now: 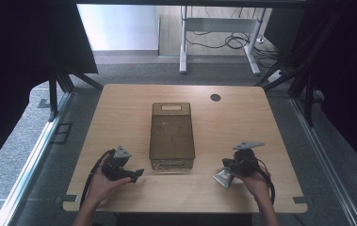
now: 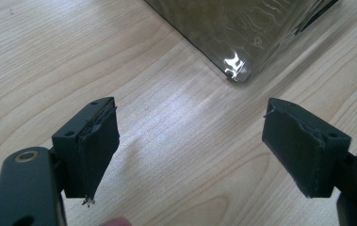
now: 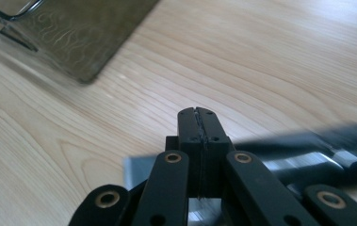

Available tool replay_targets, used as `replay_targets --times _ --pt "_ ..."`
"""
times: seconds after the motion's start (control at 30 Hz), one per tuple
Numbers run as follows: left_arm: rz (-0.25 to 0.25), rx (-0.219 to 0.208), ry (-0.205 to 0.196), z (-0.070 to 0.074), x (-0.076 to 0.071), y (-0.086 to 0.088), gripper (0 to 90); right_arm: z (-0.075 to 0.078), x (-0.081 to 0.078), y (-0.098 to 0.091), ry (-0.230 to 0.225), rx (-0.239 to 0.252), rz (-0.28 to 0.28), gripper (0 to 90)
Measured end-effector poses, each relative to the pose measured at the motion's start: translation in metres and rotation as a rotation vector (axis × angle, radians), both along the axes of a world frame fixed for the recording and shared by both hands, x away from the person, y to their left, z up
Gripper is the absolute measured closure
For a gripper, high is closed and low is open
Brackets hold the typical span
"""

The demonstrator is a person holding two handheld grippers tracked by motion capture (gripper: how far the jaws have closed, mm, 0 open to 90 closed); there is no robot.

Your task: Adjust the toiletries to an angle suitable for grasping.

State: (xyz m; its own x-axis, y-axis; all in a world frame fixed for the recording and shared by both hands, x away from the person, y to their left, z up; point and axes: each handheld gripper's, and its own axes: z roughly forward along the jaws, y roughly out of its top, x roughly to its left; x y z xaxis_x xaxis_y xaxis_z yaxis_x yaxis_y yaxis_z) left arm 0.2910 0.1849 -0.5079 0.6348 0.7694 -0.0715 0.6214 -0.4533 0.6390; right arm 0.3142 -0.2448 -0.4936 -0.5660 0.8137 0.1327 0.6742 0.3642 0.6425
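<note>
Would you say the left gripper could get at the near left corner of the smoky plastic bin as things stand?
Probably yes. The left gripper has its jaws open and points toward the bin, whose corner lies just ahead. Bare table lies between them, with nothing in the way.

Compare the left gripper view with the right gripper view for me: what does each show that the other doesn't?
Left gripper view alone: the left gripper with jaws wide apart, bare table between them, and a glare spot on the bin corner just ahead.

Right gripper view alone: the right gripper with jaws pressed together, a blurred shiny metal object lying under and beside them, and a stretch of the bin's rim. Whether the jaws pinch that object cannot be told.

Both: the wooden table and the smoky translucent bin near the top of the picture.
</note>
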Motion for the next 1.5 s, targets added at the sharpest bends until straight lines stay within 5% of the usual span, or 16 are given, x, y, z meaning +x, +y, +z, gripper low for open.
replay_targets --times 0.2,0.63,1.5 --pt "0.003 -0.005 -0.005 0.001 0.0 0.003 19.6 -0.013 0.003 0.029 0.033 -0.064 0.076 90.0" --pt "0.004 -0.009 -0.005 0.002 0.0 0.004 19.6 -0.02 0.0 0.033 0.055 -0.104 0.086 90.0" --pt "0.011 -0.011 -0.014 0.003 0.0 0.006 19.6 -0.018 -0.021 0.003 0.067 -0.104 0.041 90.0"
